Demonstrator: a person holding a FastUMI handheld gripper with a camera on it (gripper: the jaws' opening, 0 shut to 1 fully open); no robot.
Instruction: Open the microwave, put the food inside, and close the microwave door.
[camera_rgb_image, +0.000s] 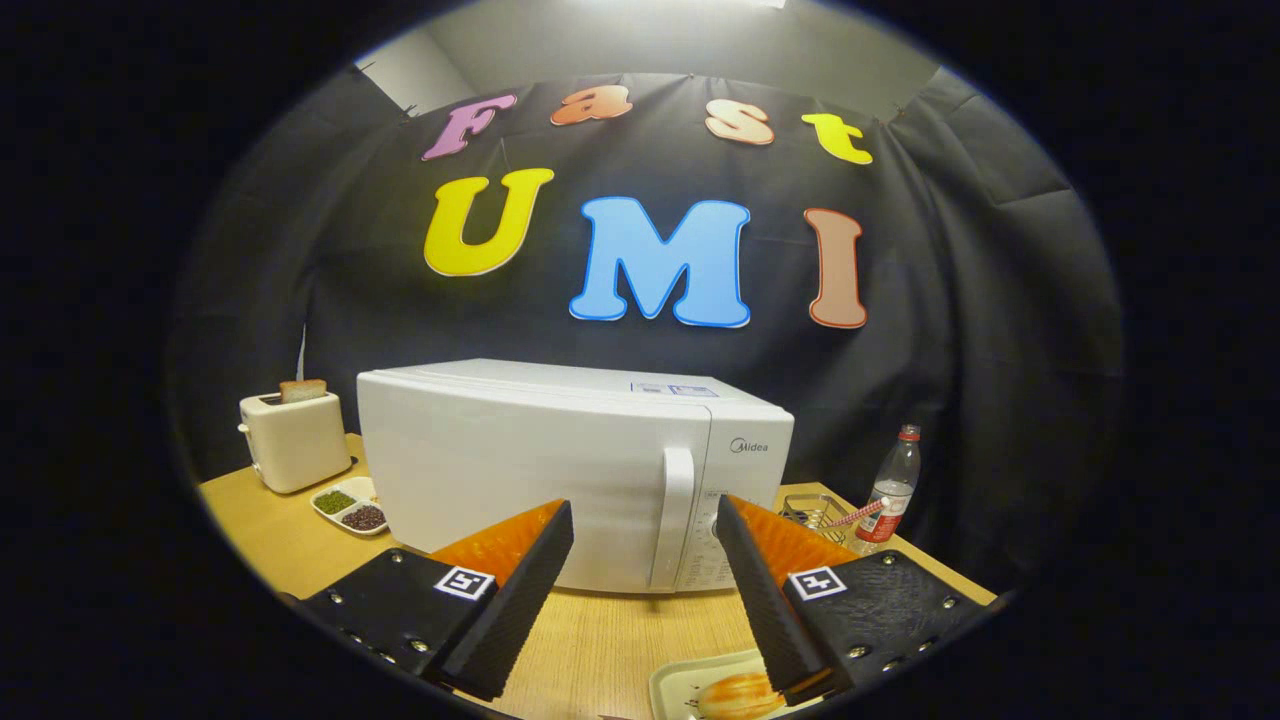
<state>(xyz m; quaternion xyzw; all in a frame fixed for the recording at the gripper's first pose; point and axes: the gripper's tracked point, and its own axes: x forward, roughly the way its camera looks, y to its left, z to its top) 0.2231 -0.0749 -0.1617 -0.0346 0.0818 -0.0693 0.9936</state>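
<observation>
Ahead of the spread, empty gripper (645, 545), the microwave (560, 470) stands shut; its rigid handle (673, 520) offers grip, and the door probably swings stiffly.

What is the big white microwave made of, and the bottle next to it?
The microwave looks like smooth painted metal or plastic, faintly glossy; hard to tell which. The bottle seems clear plastic, since you see through it. The gripper hangs open before the microwave door.

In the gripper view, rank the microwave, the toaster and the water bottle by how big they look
1. microwave
2. toaster
3. water bottle

The open tongs hold nothing, just short of the microwave.
</observation>
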